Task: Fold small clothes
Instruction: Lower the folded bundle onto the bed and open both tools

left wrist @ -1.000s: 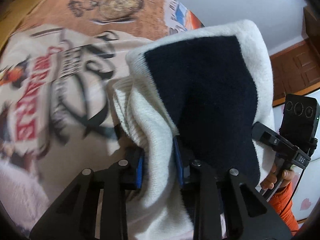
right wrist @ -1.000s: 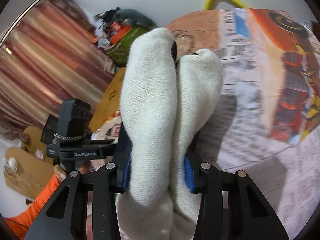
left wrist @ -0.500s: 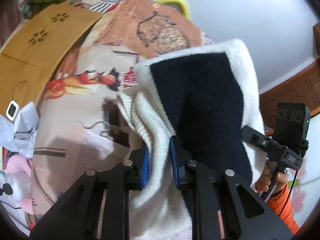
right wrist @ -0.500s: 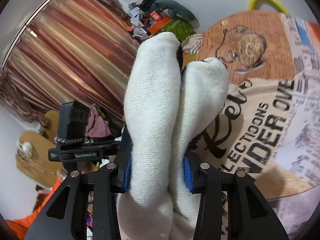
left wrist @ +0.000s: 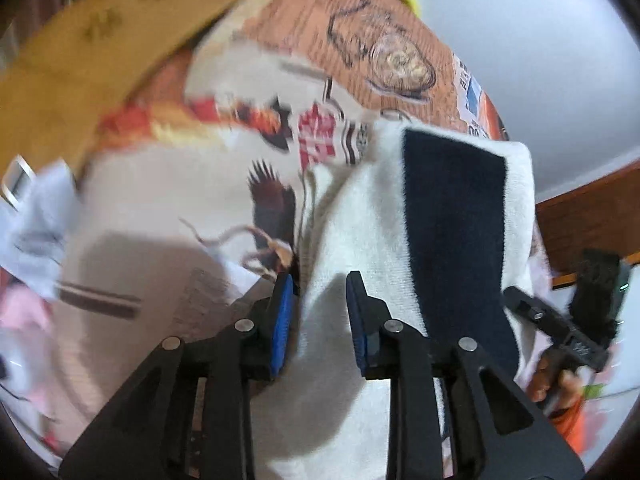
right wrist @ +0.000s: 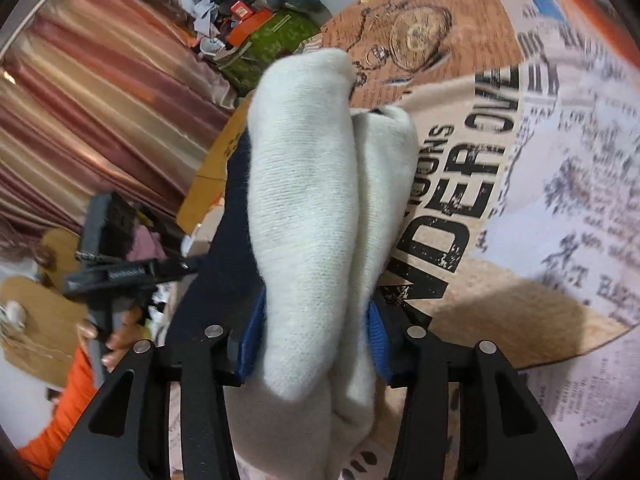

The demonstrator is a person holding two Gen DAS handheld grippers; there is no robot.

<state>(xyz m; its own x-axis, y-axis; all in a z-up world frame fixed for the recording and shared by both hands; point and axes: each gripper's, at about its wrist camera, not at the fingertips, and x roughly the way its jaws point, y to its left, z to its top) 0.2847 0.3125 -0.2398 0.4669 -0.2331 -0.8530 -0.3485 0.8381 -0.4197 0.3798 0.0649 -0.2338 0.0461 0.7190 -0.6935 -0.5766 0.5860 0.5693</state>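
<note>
A small white knit garment with a navy panel (left wrist: 452, 216) hangs between my two grippers above the printed bedspread (left wrist: 168, 200). My left gripper (left wrist: 320, 288) has its jaws spread, with white knit lying loosely between the blue pads. My right gripper (right wrist: 316, 312) is shut on a thick bunched fold of the same white knit (right wrist: 308, 184); the navy part shows at its left. The right gripper also appears at the right edge of the left wrist view (left wrist: 560, 320), and the left gripper at the left of the right wrist view (right wrist: 116, 272).
A newspaper-print bedspread (right wrist: 520, 160) covers the bed below. A wooden headboard panel (left wrist: 80, 60) lies at upper left. White paper and pink items (left wrist: 32, 232) sit at the bed's left edge. Striped curtains (right wrist: 80, 100) and a clutter pile (right wrist: 256, 20) stand behind.
My left gripper's jaws have spread apart from their tight pinch on the white knit. Both grippers have shifted over the bed with the garment; the right grip is unchanged.
</note>
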